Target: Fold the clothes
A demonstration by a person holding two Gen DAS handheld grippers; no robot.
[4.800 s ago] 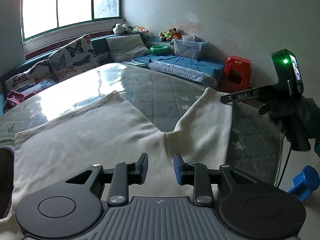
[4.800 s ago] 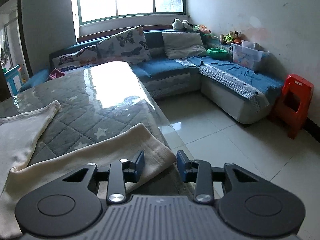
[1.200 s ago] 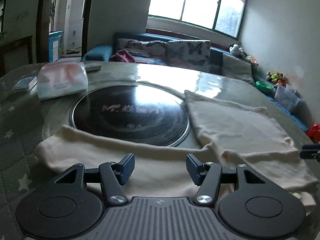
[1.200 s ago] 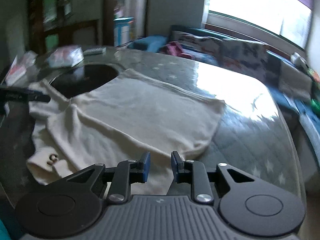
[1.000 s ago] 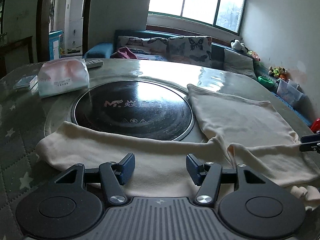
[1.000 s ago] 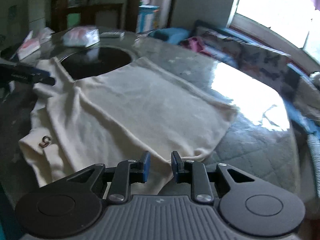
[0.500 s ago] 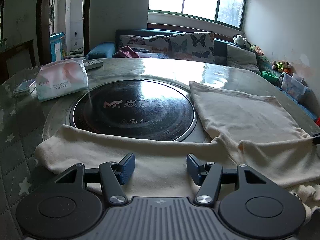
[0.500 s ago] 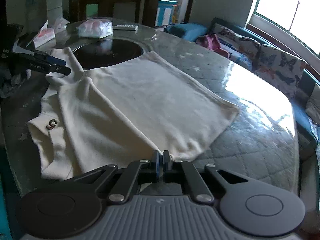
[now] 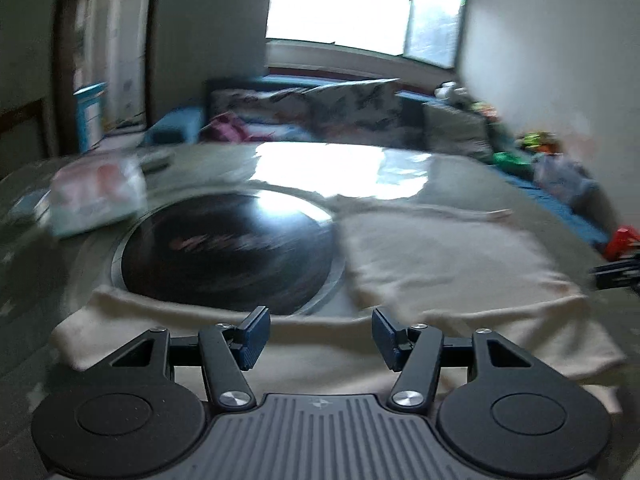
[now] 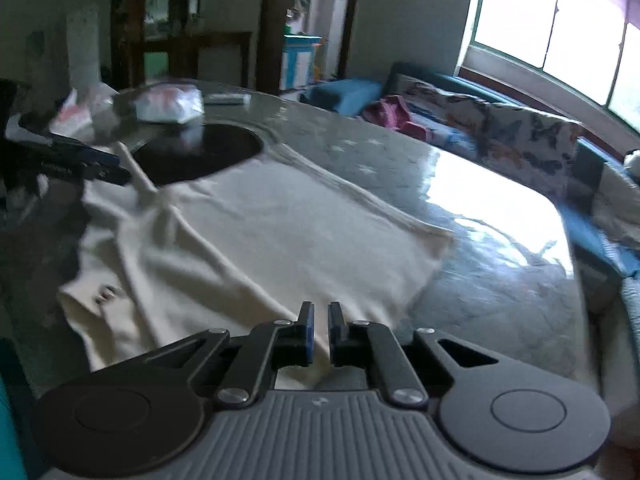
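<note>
Shirt (image 9: 448, 264) lay spread on the table (image 9: 420, 172) in the left wrist view, cream cloth partly draped over a round black hob (image 9: 228, 248). One sleeve ran across the near edge, right under the left gripper (image 9: 320, 334), whose jaws stood fairly wide with nothing pressed between them; the cloth lay below the pads rather than in them. A pack of tissues (image 9: 96, 196) sat off to the left, well apart from the cloth. The picture was blurred, so finer creases could not be read.

In the right wrist view the shirt (image 10: 280, 232) showed as a broad flat body with the sleeve side bunched toward the left. The right gripper (image 10: 319, 332) was closed down to a narrow slit on the shirt's near hem, and a fold of cloth ran between the pads, so it looked held. The left gripper (image 10: 80, 164) hung above the far sleeve.

Judging by this, folding had barely begun: one sleeve side looked gathered inward, but the body was unfolded, and the main folds remained.
</note>
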